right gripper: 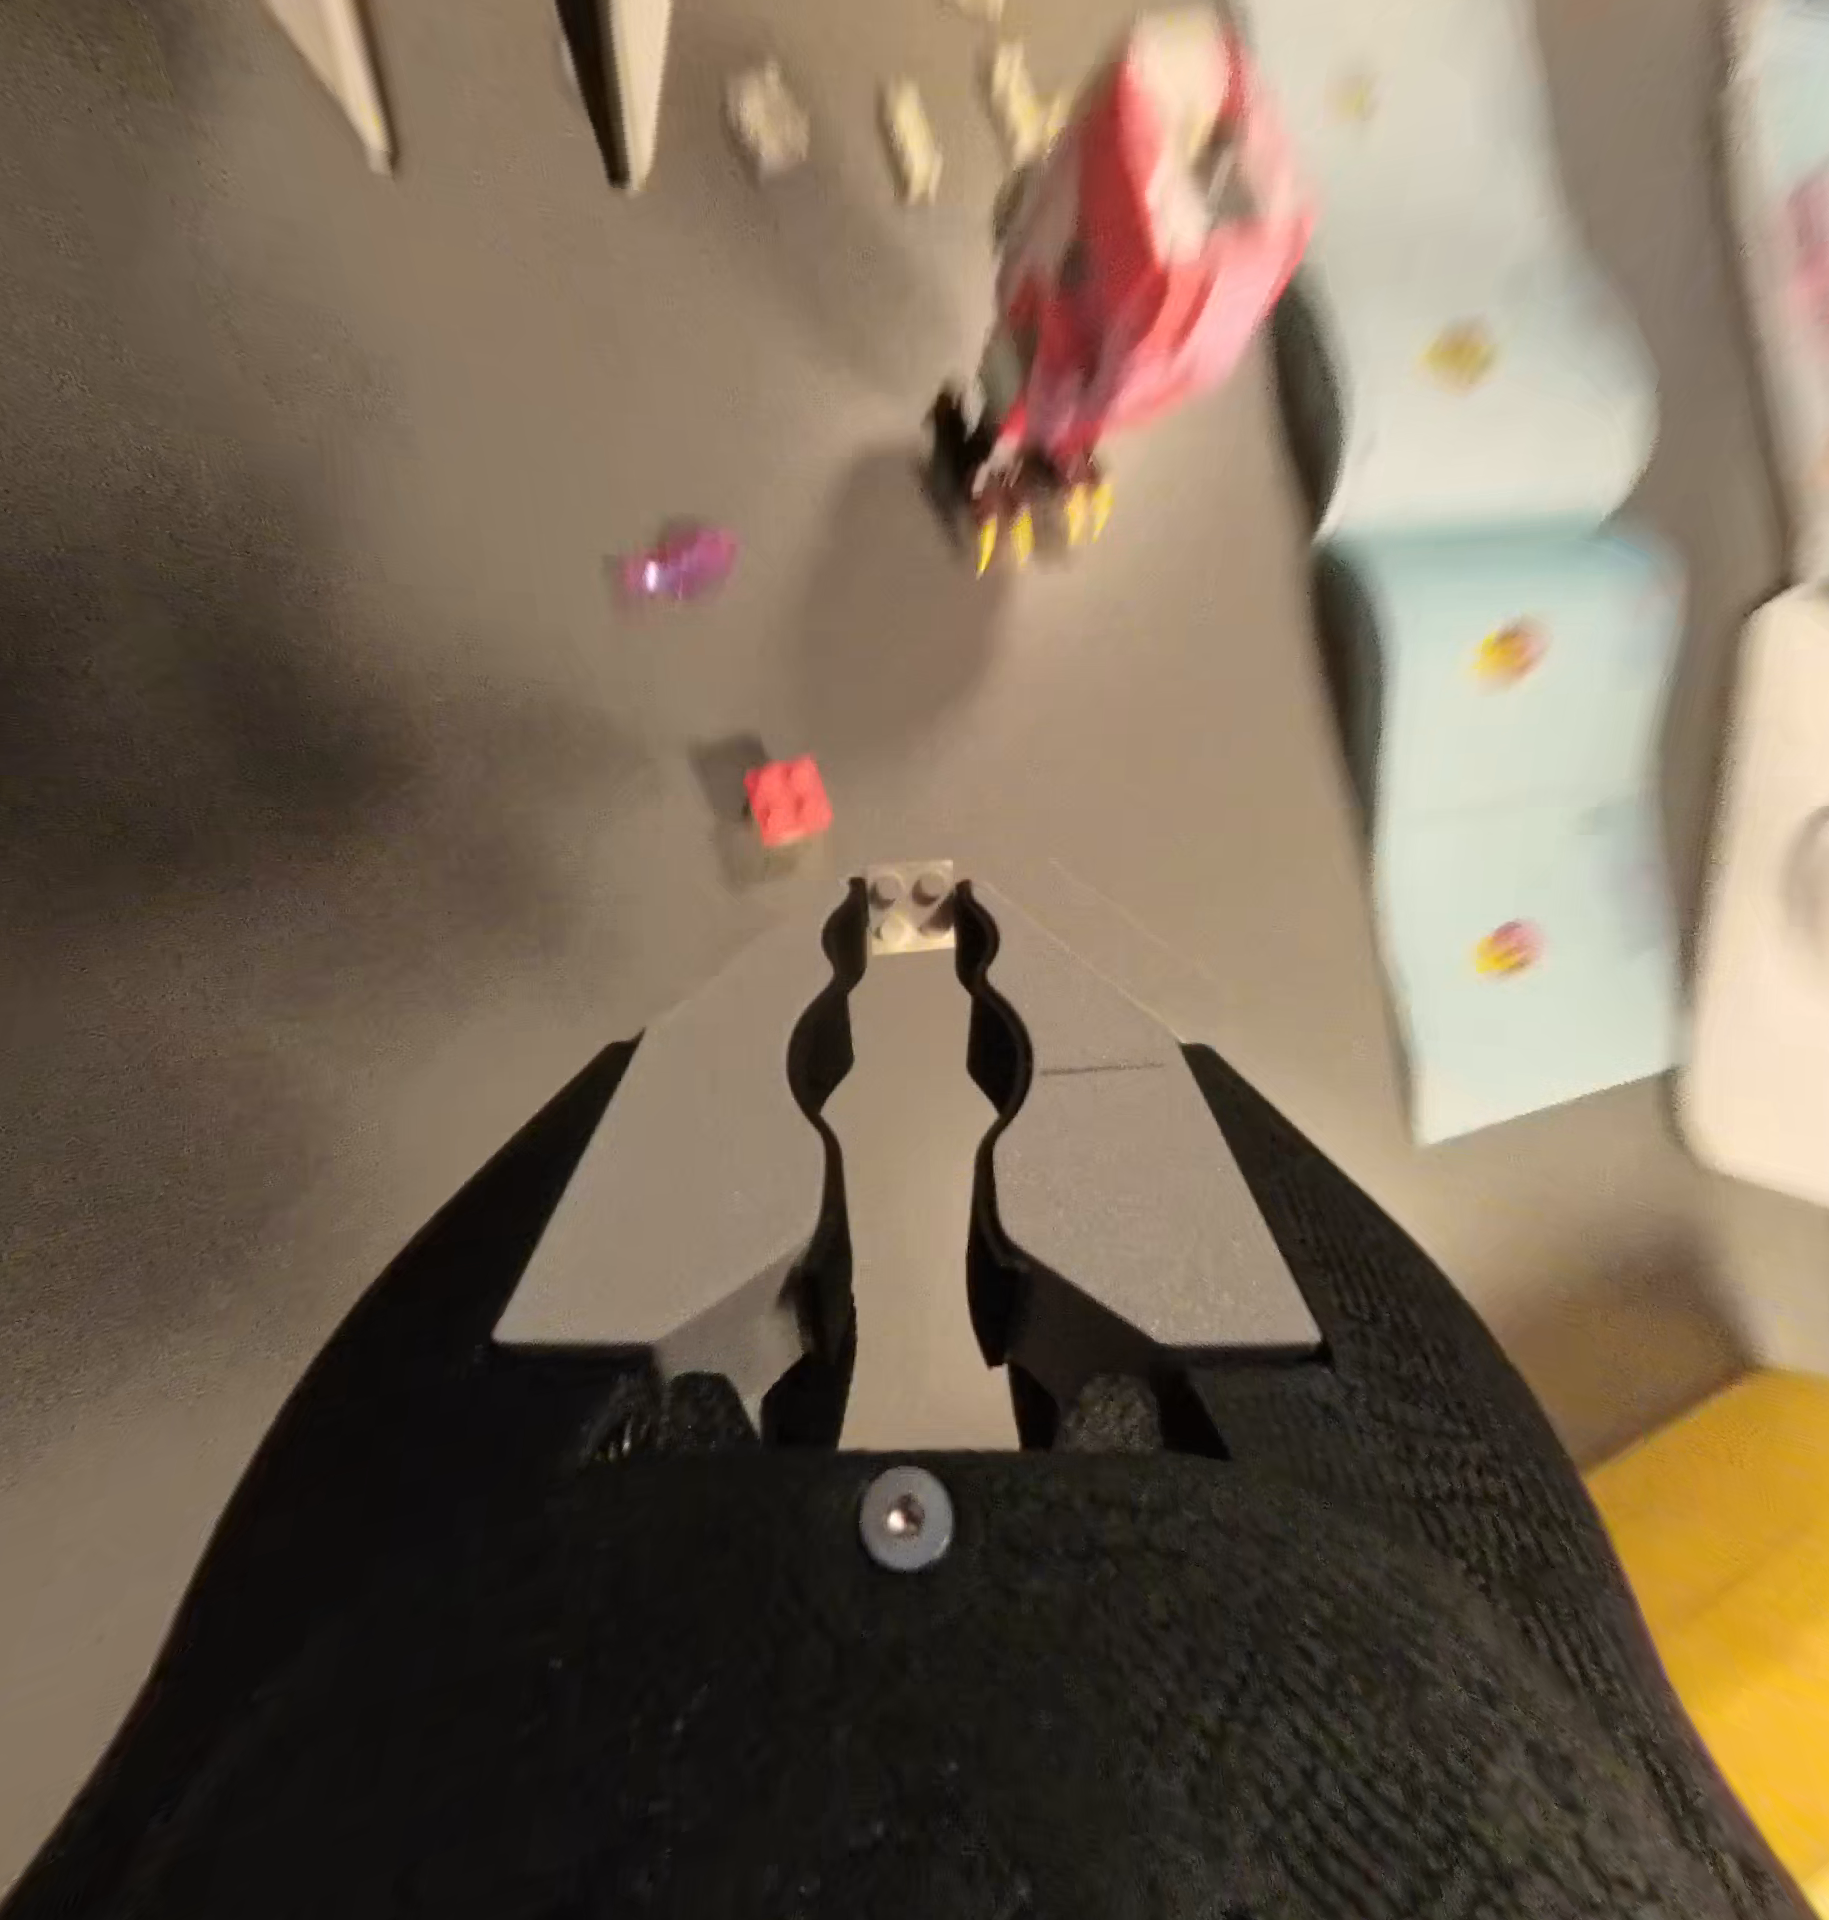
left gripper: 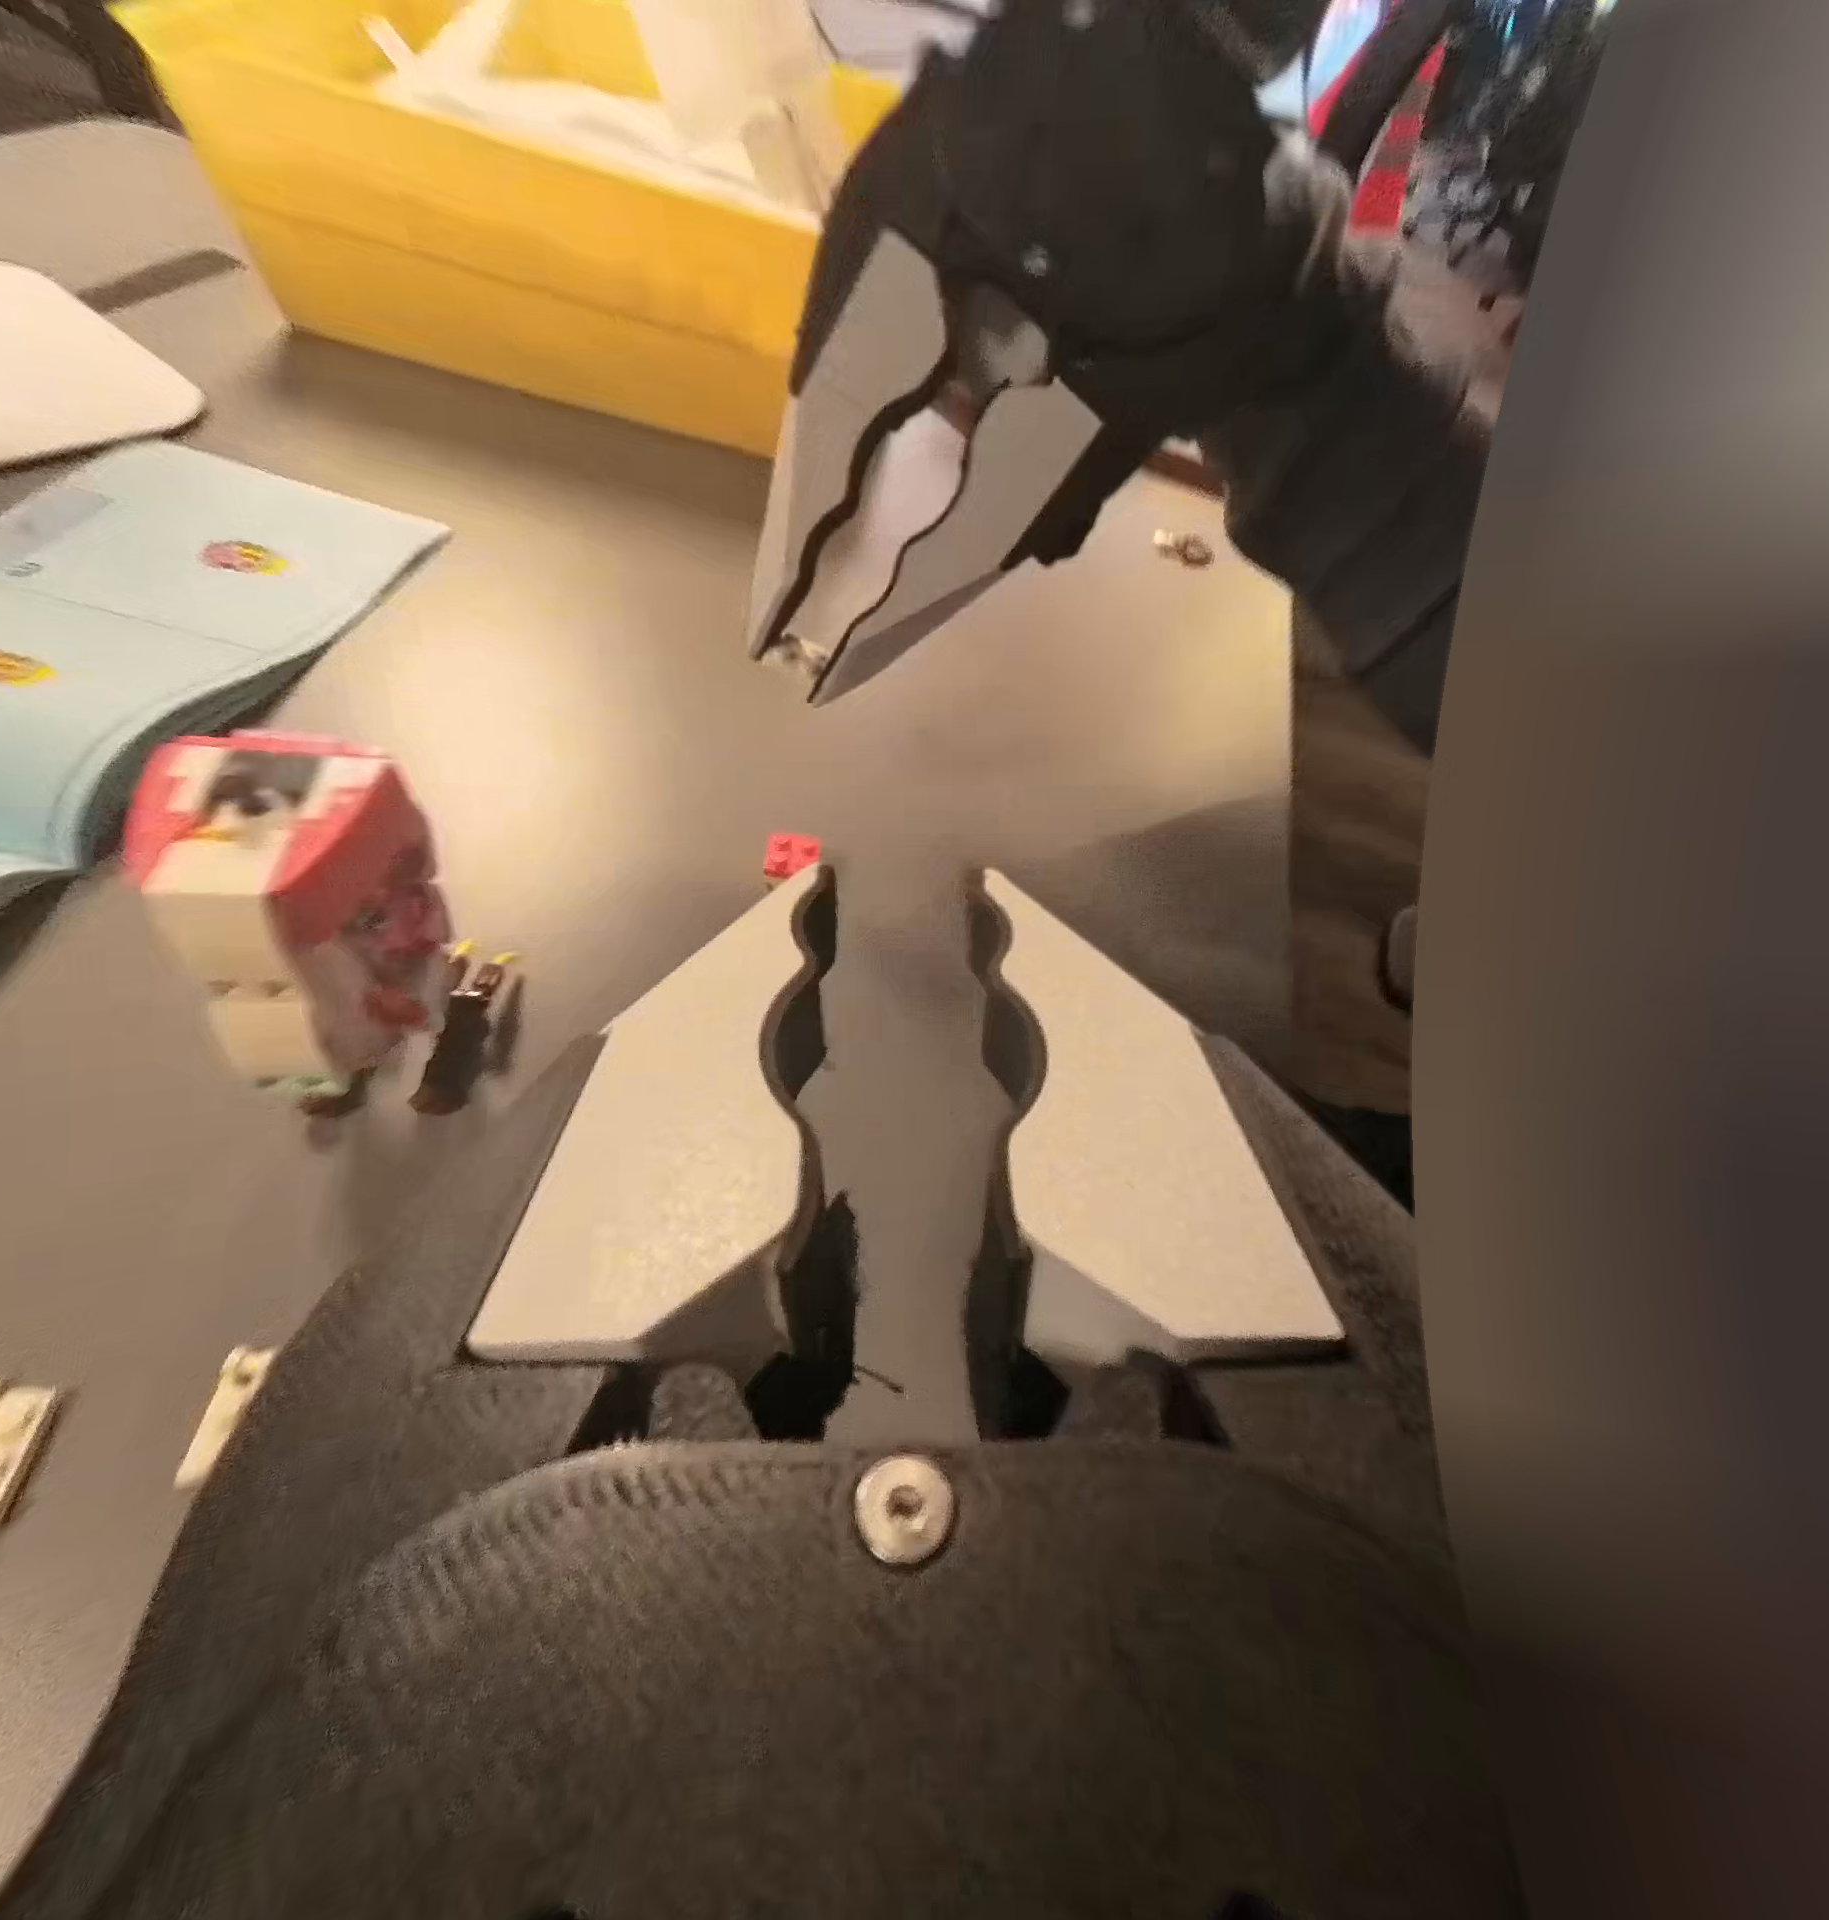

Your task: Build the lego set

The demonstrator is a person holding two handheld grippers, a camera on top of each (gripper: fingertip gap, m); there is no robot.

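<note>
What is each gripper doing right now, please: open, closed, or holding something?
Left gripper: open, nothing between its fingers; a small red brick lies just beyond its tip.
Right gripper: closed on a small grey studded plate.

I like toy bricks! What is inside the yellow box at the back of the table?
The yellow plastic box holds blurry white, see-through stuff, maybe bags. Its walls hide whatever lies deeper.

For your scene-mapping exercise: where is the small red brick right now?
The small red brick lies on the grey table, just ahead and left of the right gripper, which grips a grey plate; in the left wrist view it sits beside the left gripper's left fingertip.
</note>
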